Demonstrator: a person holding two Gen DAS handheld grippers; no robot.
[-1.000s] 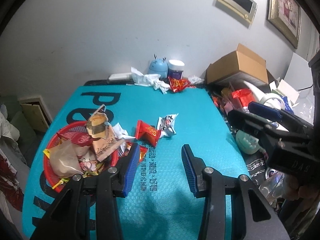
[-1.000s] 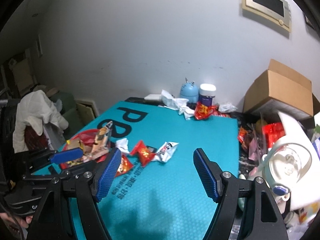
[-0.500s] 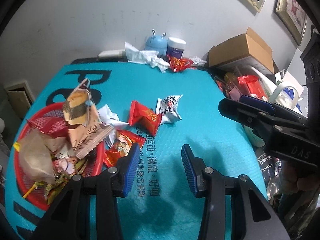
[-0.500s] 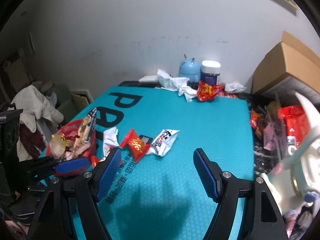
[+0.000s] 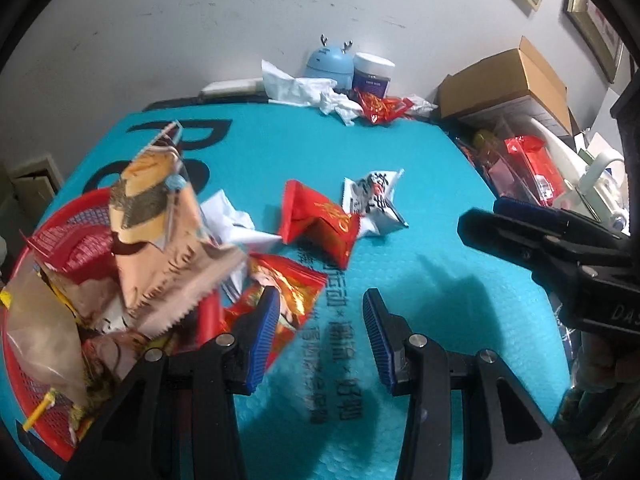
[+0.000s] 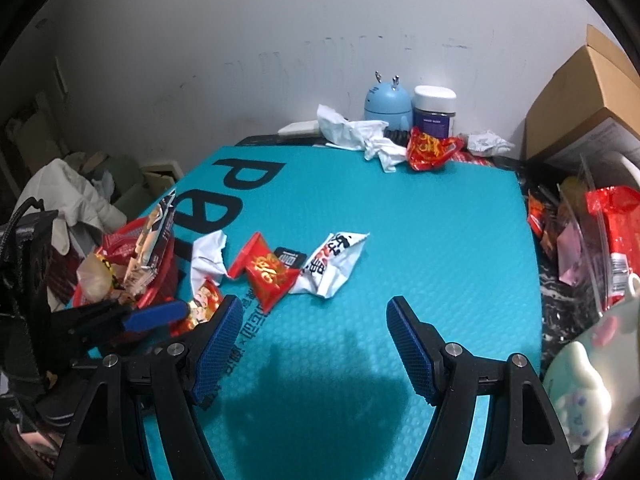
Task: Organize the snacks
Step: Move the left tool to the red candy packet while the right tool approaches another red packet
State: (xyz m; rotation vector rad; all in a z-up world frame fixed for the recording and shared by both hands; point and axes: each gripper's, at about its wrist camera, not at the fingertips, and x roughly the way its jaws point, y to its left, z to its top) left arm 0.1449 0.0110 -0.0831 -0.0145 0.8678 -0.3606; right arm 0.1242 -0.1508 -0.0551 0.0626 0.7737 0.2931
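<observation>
Now, snacks: red packet (image 6: 267, 276) and white packet (image 6: 334, 264) loose mid-mat, touching
Basket (image 5: 28, 396): red mesh, heaped with wrappers, mat's left edge
Mat (image 6: 420, 216): teal, black lettering
Wall: grey, scuffed
Left gripper (image 5: 320, 332): spread, empty
Right gripper (image 6: 314, 340): spread wide, empty

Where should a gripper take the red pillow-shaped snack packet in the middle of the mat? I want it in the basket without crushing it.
Probably the flat crimped end of the red packet, the one pointing toward the white crumpled wrapper. That seam looks thin and stiff, while the middle is puffed. Come from above and the near side with the right gripper, clear of the white printed packet touching its other side.
</observation>
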